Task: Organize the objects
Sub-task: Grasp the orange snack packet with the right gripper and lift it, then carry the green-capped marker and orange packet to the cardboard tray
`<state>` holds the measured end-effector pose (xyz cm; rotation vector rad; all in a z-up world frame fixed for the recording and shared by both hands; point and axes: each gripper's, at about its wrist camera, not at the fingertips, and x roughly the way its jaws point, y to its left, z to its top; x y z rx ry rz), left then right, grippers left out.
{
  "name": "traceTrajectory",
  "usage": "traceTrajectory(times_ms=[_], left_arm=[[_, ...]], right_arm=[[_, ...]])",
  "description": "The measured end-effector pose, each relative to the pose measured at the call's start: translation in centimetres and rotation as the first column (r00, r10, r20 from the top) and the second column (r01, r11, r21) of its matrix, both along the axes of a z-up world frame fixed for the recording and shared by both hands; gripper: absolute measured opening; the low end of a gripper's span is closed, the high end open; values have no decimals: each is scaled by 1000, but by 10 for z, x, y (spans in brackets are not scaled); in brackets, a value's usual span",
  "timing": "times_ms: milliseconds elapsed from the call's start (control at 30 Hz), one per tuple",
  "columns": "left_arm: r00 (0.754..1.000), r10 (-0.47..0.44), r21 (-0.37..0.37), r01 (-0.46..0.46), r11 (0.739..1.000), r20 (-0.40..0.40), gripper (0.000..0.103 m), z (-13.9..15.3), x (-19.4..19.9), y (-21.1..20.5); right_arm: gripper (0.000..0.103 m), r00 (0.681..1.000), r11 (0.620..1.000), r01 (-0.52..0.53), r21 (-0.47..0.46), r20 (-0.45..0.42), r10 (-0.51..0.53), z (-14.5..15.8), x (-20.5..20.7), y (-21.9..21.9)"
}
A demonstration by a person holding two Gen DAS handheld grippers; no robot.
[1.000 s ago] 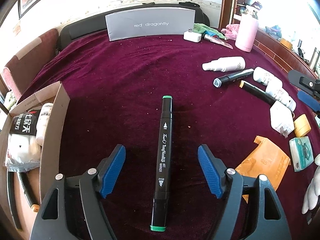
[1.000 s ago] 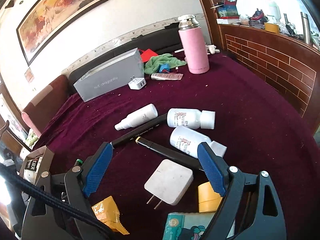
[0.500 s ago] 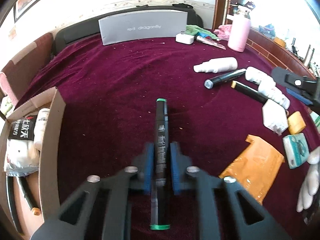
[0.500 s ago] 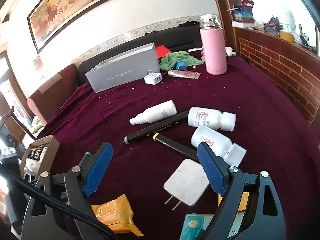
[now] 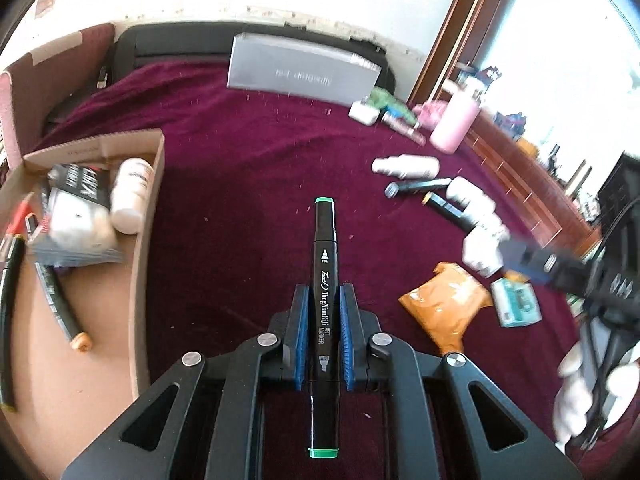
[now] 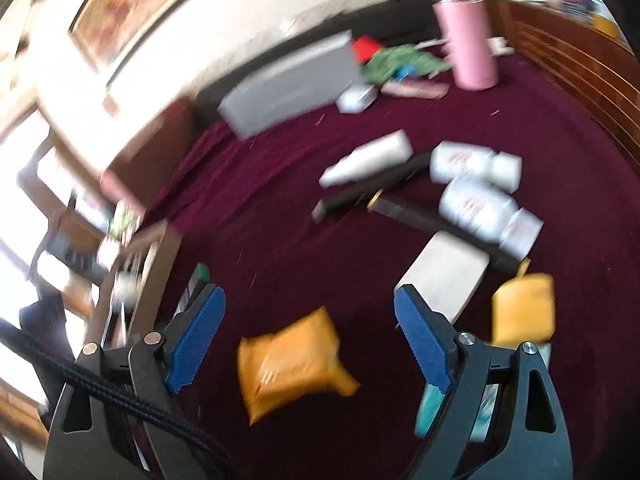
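The left gripper point(image 5: 324, 336) has clamped shut on the green-capped marker point(image 5: 325, 272) since a second ago, when its jaws stood wide either side of it, and the cardboard box point(image 5: 148, 216) now sits larger at the left of the frame. The marker runs up the centre of the left wrist view, pinched at mid-barrel over the maroon desk point(image 5: 240, 160). The right gripper point(image 6: 310, 336) hangs wide open above the orange packet point(image 6: 292, 364) in a blurred lower frame, holding nothing.
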<state>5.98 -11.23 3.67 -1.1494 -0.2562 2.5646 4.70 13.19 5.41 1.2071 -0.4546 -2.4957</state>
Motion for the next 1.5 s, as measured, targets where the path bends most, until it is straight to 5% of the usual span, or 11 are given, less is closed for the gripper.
traceTrajectory(times_ms=[200, 467, 967, 1067, 1200, 1300, 1500], left_arm=[[997, 15, 69, -10, 998, -72, 12, 20, 23, -23], [995, 30, 82, -22, 996, -95, 12, 24, 42, -40], [991, 95, 100, -85, 991, -97, 12, 18, 55, -70], [990, 92, 89, -83, 993, -108, 12, 19, 56, -69], [987, 109, 82, -100, 992, -114, 12, 21, 57, -76], [984, 130, 80, -121, 989, -118, 12, 23, 59, -83], [977, 180, 94, -170, 981, -116, 12, 23, 66, -98]], right_arm=[[88, 994, 996, 12, 87, 110, -22, -15, 28, -13], [89, 973, 999, 33, 11, 229, -34, -42, 0, -23], [85, 988, 969, -22, 246, 151, -15, -42, -23, -109], [84, 985, 936, -83, 341, 169, 26, -44, -33, -125], [61, 987, 900, -143, 411, 125, 99, -40, -25, -135], [49, 987, 919, -151, 364, 104, 121, -32, -19, -128], [43, 984, 954, -174, 243, 91, 156, -22, -12, -120]])
